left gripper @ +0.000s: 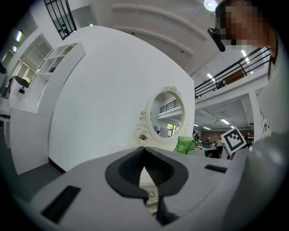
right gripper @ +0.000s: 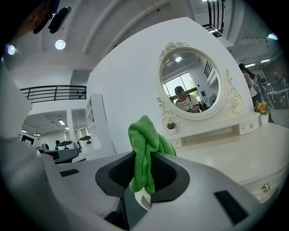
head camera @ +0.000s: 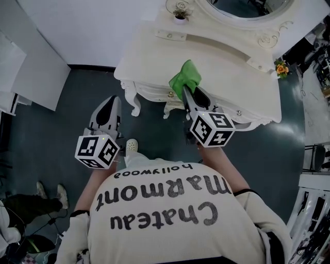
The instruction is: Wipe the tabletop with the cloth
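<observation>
Person's printed shirt (head camera: 170,216) closest; two grippers; left gripper (head camera: 111,103) over dark floor (head camera: 62,118), jaws pressed together, empty; right gripper (head camera: 190,93) pinching one green cloth (head camera: 185,76) at front edge of one cream tabletop (head camera: 232,67); one oval mirror (head camera: 242,10) behind.

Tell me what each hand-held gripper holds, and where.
Right hand-held gripper: green cloth, clamped near one bunched end. Left hand-held gripper: shut, empty.

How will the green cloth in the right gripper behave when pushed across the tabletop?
Probably floppy: the cloth bunches and folds beyond the right gripper, holding no shape. Likely light, since a pinch at one end carries it. Its fuzzy pile should drag on the tabletop, not slide.
</observation>
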Tool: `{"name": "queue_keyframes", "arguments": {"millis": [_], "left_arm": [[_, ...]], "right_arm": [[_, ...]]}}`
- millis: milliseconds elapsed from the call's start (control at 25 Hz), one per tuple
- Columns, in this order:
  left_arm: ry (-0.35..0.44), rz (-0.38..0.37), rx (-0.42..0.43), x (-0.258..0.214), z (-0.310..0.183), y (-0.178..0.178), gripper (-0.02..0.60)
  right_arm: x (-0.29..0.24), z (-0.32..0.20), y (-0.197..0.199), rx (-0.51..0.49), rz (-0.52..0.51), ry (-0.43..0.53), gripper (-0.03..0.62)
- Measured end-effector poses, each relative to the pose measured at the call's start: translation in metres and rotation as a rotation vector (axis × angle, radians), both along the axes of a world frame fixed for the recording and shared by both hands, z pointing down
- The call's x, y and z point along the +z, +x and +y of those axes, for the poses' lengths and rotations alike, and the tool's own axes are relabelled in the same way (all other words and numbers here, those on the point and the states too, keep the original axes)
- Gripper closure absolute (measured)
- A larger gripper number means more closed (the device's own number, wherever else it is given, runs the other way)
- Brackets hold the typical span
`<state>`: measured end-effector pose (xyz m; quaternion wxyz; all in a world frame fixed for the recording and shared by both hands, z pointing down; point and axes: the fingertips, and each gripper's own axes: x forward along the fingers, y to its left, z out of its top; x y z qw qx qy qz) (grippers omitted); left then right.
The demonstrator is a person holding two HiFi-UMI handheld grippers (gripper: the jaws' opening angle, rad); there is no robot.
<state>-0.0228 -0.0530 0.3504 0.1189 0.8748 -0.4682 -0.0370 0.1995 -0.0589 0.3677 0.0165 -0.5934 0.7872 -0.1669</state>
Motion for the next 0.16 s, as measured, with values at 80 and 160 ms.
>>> {"name": "queue_keyframes", "arguments": {"millis": [80,160], "left_arm": [[-0.003,0.0,0.0,0.0013,-0.0041,0.0004,0.574],[-0.005,-0.003,0.0,0.0023,-0.0084,0.0007,0.574]], "right_arm": [[0.0015,-0.0034,0.0009,0.002,-0.001,-0.004,0.488],[0.0027,-0.007,0.0015,0.004,-0.001,-0.006,0.488]]}}
